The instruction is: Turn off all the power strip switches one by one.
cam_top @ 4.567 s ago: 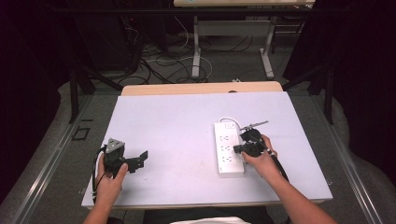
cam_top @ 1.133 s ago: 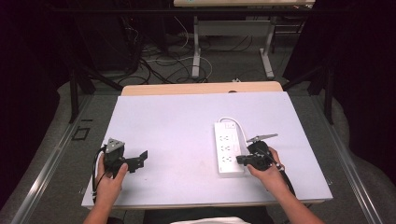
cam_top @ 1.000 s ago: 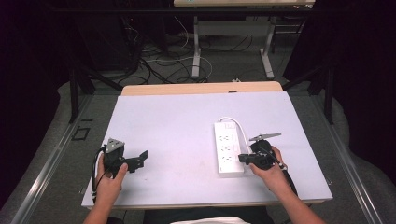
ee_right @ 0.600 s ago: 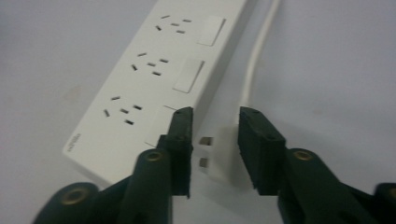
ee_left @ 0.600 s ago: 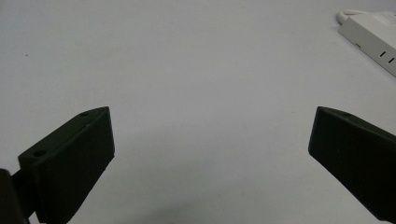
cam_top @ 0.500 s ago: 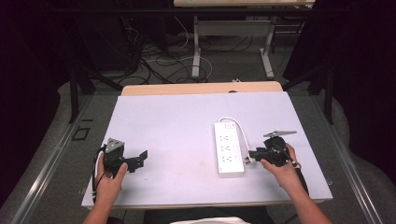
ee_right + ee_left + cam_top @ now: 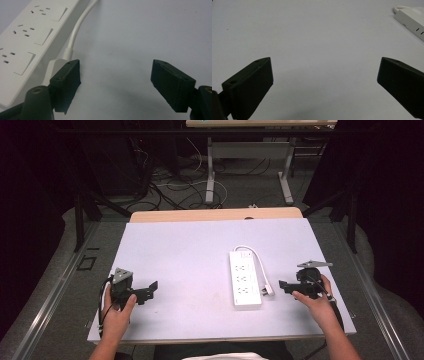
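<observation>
Count: 1 power strip (image 7: 245,279), 1 cord (image 7: 254,254), 1 plug (image 7: 267,290), 1 table (image 7: 190,250), 2 grippers, 2 hands. The strip has 3 socket groups in a row – all three show in the high view.

Right gripper (image 7: 283,285): jaws spread wide, having just been opening, nothing between them – just bare table (image 7: 140,37) in the gap. The strip (image 7: 27,37) lies just off its left jaw in the right gripper view, w/ the plug (image 7: 53,68) right behind that jaw tip, partly covered by it; can't tell if jaw and plug touch. The cord (image 7: 80,22) runs from the plug up along the strip's edge and away from the jaws. From above, the plug sits between the strip's near end and the gripper's tips, close to both. The right hand (image 7: 312,300) wraps the gripper body.

Left gripper (image 7: 152,287): jaws spread wide too, empty, well apart from the strip, which is ahead and off to its right. In the left gripper view only a corner of the strip (image 7: 412,17) shows, cut off by the frame edge, w/ a bit of cord (image 7: 398,8) at the top. The left hand (image 7: 119,307) grips the body.

Hard to make out: plug prongs, any switch on the strip. Both forearms are cut off at the bottom edge. No containers – the strip's sockets are all vacant.
</observation>
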A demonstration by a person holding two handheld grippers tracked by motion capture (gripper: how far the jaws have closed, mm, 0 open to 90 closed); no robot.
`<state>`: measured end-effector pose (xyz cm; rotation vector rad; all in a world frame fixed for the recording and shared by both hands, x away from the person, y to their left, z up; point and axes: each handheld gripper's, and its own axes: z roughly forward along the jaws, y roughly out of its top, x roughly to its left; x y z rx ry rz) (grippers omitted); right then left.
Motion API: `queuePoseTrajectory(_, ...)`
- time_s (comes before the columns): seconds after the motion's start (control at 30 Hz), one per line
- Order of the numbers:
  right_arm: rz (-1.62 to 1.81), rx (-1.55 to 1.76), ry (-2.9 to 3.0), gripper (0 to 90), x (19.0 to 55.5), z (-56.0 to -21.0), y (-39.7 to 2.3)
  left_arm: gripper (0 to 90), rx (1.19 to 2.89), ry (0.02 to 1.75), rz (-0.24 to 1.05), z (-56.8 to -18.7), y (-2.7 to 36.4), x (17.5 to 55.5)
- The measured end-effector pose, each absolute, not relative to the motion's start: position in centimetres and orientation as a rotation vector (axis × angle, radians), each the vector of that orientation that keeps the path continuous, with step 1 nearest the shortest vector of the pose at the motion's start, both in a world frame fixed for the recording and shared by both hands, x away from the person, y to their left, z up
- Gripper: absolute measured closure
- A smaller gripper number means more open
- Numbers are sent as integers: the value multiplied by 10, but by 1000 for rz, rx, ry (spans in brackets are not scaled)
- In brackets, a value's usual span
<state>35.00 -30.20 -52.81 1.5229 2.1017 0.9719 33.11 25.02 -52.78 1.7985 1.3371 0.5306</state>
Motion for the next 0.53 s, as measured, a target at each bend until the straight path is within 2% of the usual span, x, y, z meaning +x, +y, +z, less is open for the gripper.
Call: queuePoseTrajectory(0.53, 964, 1592, 2006, 156, 343, -539, -325, 4, 1803, 1337, 531, -528, 251, 332)
